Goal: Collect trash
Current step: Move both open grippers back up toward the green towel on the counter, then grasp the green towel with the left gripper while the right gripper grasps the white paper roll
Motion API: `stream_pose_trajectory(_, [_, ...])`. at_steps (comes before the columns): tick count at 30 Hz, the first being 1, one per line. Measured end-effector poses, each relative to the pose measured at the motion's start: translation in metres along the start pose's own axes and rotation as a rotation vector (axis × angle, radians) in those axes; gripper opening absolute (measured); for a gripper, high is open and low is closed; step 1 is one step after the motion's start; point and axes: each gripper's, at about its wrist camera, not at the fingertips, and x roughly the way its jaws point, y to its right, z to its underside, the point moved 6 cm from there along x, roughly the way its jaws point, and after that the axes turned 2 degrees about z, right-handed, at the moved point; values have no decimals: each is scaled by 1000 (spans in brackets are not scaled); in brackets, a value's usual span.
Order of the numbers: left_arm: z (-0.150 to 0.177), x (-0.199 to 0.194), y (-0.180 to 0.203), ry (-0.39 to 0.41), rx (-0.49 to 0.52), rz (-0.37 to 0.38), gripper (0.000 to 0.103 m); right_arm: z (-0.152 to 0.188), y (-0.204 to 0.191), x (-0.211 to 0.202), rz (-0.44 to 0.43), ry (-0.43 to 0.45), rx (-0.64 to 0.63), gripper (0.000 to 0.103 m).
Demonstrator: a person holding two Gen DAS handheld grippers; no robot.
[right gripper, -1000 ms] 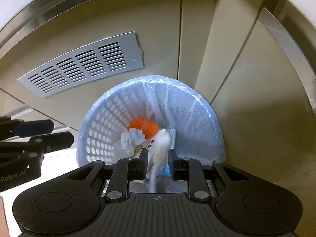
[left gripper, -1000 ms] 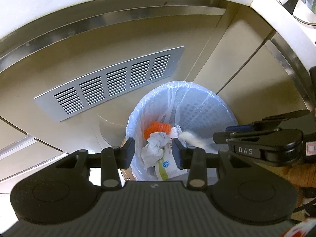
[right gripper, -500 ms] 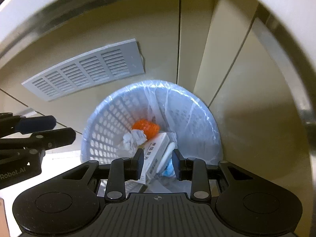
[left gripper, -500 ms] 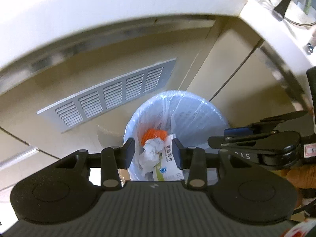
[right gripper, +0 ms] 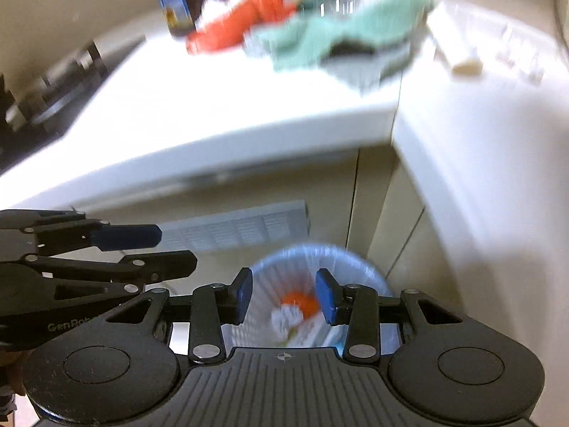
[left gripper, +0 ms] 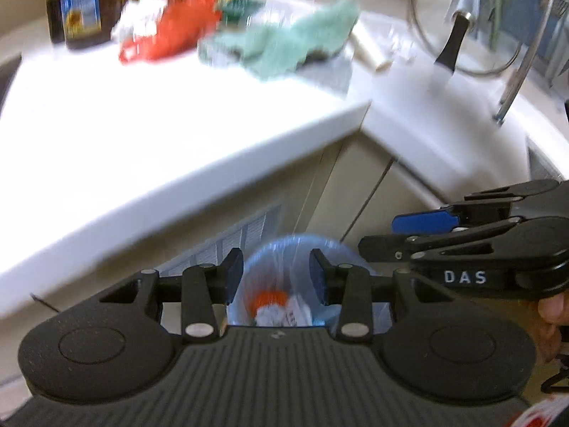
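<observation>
Left wrist view: the left gripper [left gripper: 276,272] points down at a blue-lined trash basket [left gripper: 341,249] on the floor below a white countertop [left gripper: 142,135]; its fingers stand apart with nothing between them. Crumpled paper [left gripper: 268,315] and an orange scrap [left gripper: 271,297] lie inside the basket.

Right wrist view: the right gripper [right gripper: 284,297] hangs above the same basket [right gripper: 359,265], its jaws opening and empty. A green cloth [right gripper: 355,32] and bottles [right gripper: 177,0] sit blurred on the countertop.

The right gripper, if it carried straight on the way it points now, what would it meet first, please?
Probably the trash in the blue bin below; nothing shows between the right gripper and it, though depth is unclear.
</observation>
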Motion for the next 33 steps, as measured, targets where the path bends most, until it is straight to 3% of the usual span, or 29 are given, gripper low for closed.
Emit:
stream_pose_trajectory(5, [-29,-21,-2,89,15,21,40,-26,0,-38,40,147,55,53])
stream_pose_trajectory(14, [-75,-28,-1,172,75,53,44,-64,25,-85,211,332,98,61])
stream_pose_trajectory(21, [-114,-15,4,230,43,7,56,-90,77,-70,266,346,58,63])
stream_pose_trajectory(24, [-131,-5,10,242,36,-12,67,-108,100,-54,279,343,0,63])
stream_pose_trajectory(33, [-166,32,15,223,0,-105,69,-146,143,12,276,297,-191,63])
